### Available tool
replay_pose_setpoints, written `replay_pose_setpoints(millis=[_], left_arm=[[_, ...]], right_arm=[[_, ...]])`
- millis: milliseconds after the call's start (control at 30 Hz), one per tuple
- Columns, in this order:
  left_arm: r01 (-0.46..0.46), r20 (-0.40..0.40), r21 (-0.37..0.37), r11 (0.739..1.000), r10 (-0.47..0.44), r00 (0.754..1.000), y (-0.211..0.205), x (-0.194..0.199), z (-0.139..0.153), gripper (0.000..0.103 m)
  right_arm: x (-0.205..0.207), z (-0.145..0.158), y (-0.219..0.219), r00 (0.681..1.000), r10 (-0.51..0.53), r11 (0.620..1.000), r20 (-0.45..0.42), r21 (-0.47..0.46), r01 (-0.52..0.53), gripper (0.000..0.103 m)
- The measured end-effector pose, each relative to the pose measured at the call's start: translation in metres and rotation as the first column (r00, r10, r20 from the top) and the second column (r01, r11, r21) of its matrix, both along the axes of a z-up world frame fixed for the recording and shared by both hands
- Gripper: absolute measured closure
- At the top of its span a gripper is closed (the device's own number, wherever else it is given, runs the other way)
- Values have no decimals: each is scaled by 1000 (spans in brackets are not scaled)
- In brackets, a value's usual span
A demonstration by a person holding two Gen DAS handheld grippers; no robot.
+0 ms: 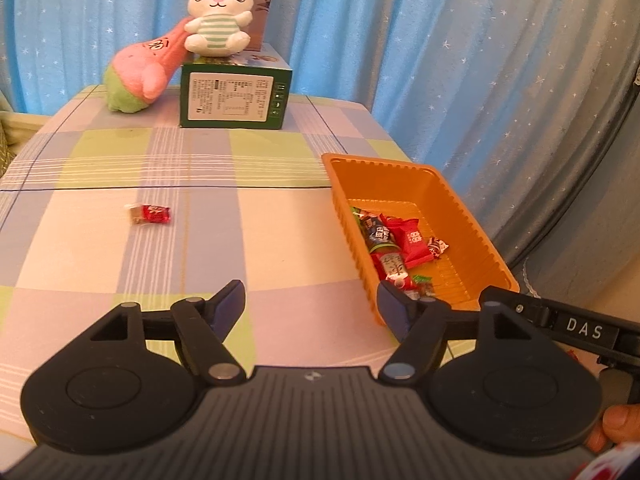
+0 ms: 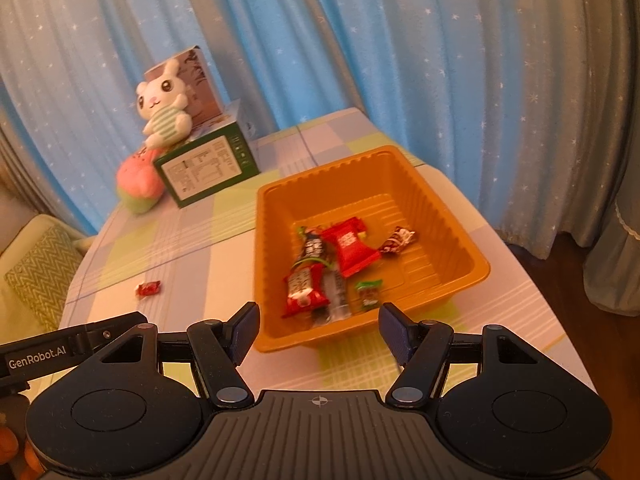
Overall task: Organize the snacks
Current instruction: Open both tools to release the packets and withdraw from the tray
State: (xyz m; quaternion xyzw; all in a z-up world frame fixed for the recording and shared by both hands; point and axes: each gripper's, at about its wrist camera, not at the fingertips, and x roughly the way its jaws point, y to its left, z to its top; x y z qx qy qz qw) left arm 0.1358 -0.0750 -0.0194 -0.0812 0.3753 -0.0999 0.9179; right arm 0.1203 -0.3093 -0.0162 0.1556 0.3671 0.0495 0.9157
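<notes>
An orange tray (image 1: 464, 216) (image 2: 436, 200) sits on the right of the checked table and holds several wrapped snacks (image 1: 396, 248) (image 2: 332, 264). One small red wrapped candy (image 1: 150, 215) (image 2: 148, 289) lies alone on the cloth to the left of the tray. My left gripper (image 1: 312, 308) is open and empty, held above the table's near edge, left of the tray's near corner. My right gripper (image 2: 318, 328) is open and empty, above the tray's near rim.
At the back stands a green box (image 1: 234, 94) (image 2: 208, 168) with a white rabbit plush (image 1: 220, 12) (image 2: 162, 106) and a smaller box on it. A pink and green plush (image 1: 140, 76) (image 2: 138, 184) leans beside it. Blue curtains hang behind. A cushioned seat (image 2: 36, 264) is at left.
</notes>
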Motion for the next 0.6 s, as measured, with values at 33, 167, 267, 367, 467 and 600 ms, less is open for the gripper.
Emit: replay_pose_setpoints(millis=[33, 167, 267, 367, 467, 600], left_arm=[[-4, 2, 4, 1000, 4, 1000, 2, -3, 1, 27], [-8, 7, 20, 1000, 8, 1000, 9, -10, 2, 26], [-19, 7, 29, 999, 19, 1000, 16, -15, 2, 25], [-41, 1, 32, 999, 41, 999, 27, -18, 1, 25], [-68, -3, 37, 997, 68, 998, 40, -19, -1, 23], [-100, -2, 53, 994, 100, 995, 57, -17, -3, 23]], right_arm=[[-1, 1, 2, 1000, 5, 1000, 0, 0, -5, 37], [-5, 4, 10, 1000, 23, 1000, 5, -1, -23, 37], [-7, 5, 16, 999, 37, 999, 9, -3, -37, 37], [-6, 5, 23, 999, 51, 999, 10, -3, -51, 37], [-7, 4, 31, 997, 74, 997, 9, -6, -74, 37], [-5, 2, 43, 995, 103, 995, 8, -11, -103, 37]])
